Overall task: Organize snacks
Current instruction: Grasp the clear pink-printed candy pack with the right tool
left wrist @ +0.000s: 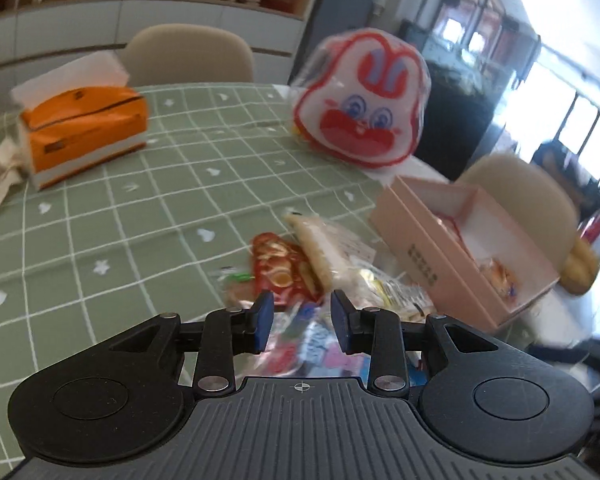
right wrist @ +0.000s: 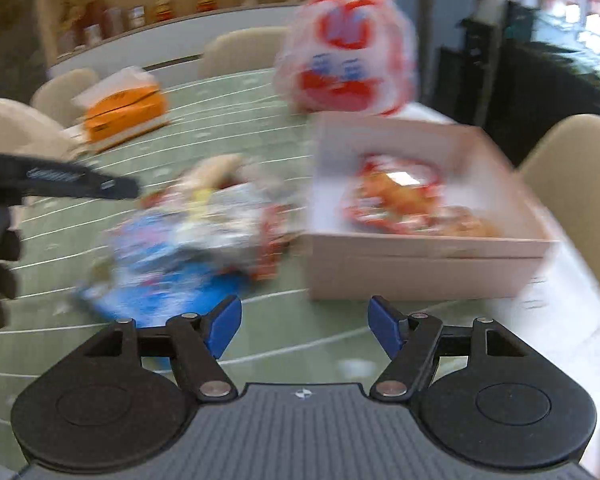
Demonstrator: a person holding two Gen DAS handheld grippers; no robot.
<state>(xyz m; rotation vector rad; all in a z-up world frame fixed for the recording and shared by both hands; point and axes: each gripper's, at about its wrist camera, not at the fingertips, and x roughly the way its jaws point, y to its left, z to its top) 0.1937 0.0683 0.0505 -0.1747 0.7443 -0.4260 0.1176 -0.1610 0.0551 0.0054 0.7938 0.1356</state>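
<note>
Snack pile (left wrist: 320,280) on tabletop (left wrist: 120,220) just ahead of left jaws. Open box (left wrist: 452,240) right of pile, packets (right wrist: 404,200) inside. Rabbit bag (left wrist: 360,100) behind box. Tissue box (left wrist: 84,128) far left.

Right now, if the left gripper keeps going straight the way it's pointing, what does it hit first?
Most likely the pile of snack packets on the green tablecloth. The left gripper is open and empty, aimed down at the packets just ahead; blur makes depth uncertain.

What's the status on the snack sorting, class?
Left gripper and right gripper open, empty. Loose snack packets heaped beside pink cardboard box. Nothing blocking.
</note>
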